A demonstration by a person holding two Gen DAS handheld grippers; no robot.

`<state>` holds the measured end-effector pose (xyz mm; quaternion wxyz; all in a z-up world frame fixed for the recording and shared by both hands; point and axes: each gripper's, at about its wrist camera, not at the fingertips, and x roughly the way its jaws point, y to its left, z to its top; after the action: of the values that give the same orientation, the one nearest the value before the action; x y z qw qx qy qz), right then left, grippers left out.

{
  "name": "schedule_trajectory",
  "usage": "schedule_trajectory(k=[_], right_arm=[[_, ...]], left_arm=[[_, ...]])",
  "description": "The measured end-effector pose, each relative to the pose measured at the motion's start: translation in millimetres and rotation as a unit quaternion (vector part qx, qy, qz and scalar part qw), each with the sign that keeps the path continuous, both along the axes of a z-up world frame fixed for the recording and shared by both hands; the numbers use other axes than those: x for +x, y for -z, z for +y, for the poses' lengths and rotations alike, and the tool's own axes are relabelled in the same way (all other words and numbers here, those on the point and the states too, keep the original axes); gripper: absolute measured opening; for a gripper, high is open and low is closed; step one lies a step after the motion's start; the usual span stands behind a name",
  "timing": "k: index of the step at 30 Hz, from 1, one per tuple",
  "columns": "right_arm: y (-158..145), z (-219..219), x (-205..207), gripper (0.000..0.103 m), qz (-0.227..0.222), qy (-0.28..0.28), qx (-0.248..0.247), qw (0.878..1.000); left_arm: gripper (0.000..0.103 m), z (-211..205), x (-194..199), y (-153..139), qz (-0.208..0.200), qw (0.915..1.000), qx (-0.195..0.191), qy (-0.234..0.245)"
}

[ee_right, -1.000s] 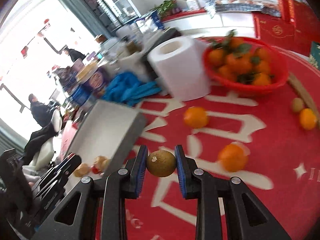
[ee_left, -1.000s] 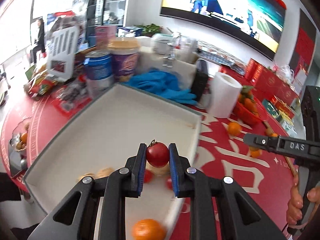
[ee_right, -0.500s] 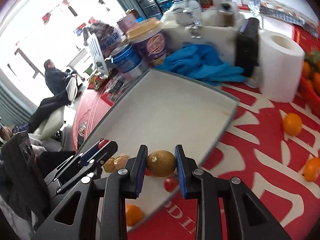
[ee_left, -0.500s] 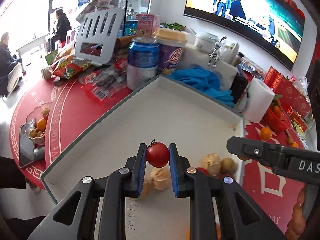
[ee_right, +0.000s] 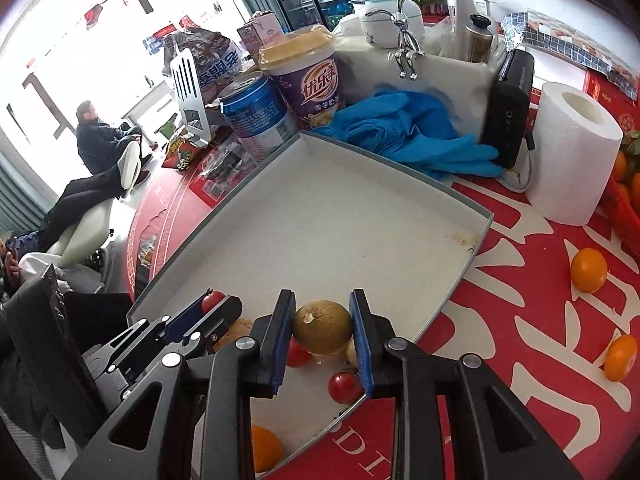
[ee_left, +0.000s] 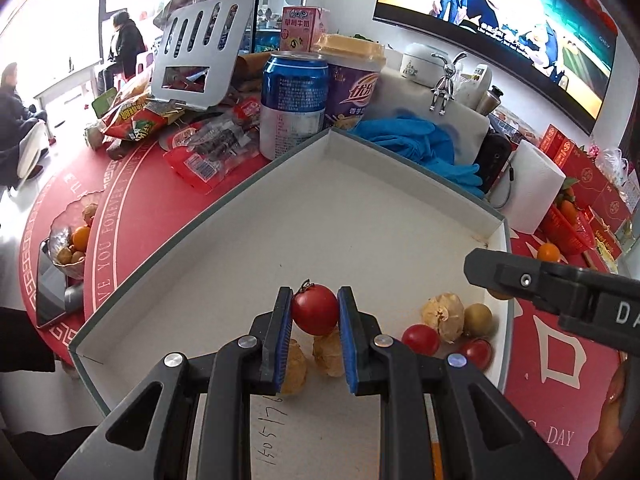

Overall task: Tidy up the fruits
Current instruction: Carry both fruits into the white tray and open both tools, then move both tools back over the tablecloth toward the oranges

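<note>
The left gripper (ee_left: 315,316) sits at the lower centre of the left wrist view, its blue-padded jaws clamped on a cherry tomato (ee_left: 315,309) with a small stem, held above the floor of a shallow white tray (ee_left: 360,216). Beneath and just behind the pads lie two pale, wrinkled fruits (ee_left: 329,356). To the right in the same frame, near the tray's right rim, a cluster rests on the tray floor: another wrinkled fruit (ee_left: 443,312), a small yellow-green fruit (ee_left: 478,319) and two more cherry tomatoes (ee_left: 420,339).

The right gripper (ee_right: 323,334) fills the lower centre of the right wrist view, its jaws closed on a round brownish-green fruit (ee_right: 323,327), held over the tray's near right corner. Below it a cherry tomato (ee_right: 343,387) lies on the tray floor, and an orange (ee_right: 262,448) sits at the bottom edge of the frame inside the tray. The left gripper shows at the lower left of this view.

On the red tablecloth (ee_right: 540,320) at the right of the frame, two oranges (ee_right: 588,265) lie well apart from the tray. Behind the tray, toward the top of the frame, stand a blue can (ee_right: 256,116), a purple cup (ee_right: 308,76), blue gloves (ee_right: 408,136) and a paper roll (ee_right: 572,152)
</note>
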<state>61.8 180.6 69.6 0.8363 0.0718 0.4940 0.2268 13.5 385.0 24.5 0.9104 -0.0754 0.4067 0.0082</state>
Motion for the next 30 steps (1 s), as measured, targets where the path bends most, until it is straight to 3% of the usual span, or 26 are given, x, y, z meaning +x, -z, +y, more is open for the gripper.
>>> schedule_trajectory(k=[4, 7, 8, 9, 11, 16, 20, 26, 27, 30], right_arm=[[0.9, 0.2, 0.7, 0.03, 0.003, -0.002, 0.0, 1.0], [0.6, -0.4, 0.2, 0.031, 0.007, 0.0, 0.0, 1.0], [0.1, -1.5, 0.1, 0.049, 0.007, 0.002, 0.002, 1.0], [-0.9, -2.0, -0.4, 0.077, 0.002, 0.006, 0.003, 1.0], [-8.7, -6.7, -4.5, 0.092, -0.022, 0.02, 0.002, 1.0], [-20.7, -20.9, -12.8, 0.092, -0.034, 0.033, -0.008, 0.999], [-18.8, -48.7, -27.5, 0.092, -0.054, 0.066, -0.05, 0.995], [0.0, -102.1, -45.1, 0.092, -0.051, 0.122, -0.112, 0.985], [13.1, -130.3, -50.0, 0.092, -0.033, 0.152, -0.132, 0.979], [25.8, -156.6, -54.9, 0.092, -0.016, 0.176, -0.139, 0.974]], left_arm=[[0.027, 0.1, -0.2, 0.0, 0.0, 1.0, 0.003, -0.002], [0.054, 0.3, -1.3, -1.5, -0.002, 1.0, 0.004, -0.005], [0.068, 0.6, -2.4, -3.2, -0.007, 0.9999, 0.006, -0.009], [0.079, 0.9, -3.4, -5.2, -0.012, 0.9998, 0.007, -0.013], [0.082, 1.6, -5.9, -9.1, -0.022, 0.9995, 0.009, -0.02], [0.082, -1.9, -6.2, -14.2, -0.016, 0.9996, 0.015, -0.016], [0.082, -13.8, -11.9, -24.8, -0.027, 0.9995, 0.017, 0.004], [0.082, -58.0, -18.5, -44.0, -0.039, 0.9963, 0.02, 0.075], [0.082, -69.1, -19.0, -47.3, -0.038, 0.9948, 0.022, 0.092], [0.082, -110.8, -20.5, -55.2, -0.041, 0.9877, 0.04, 0.146]])
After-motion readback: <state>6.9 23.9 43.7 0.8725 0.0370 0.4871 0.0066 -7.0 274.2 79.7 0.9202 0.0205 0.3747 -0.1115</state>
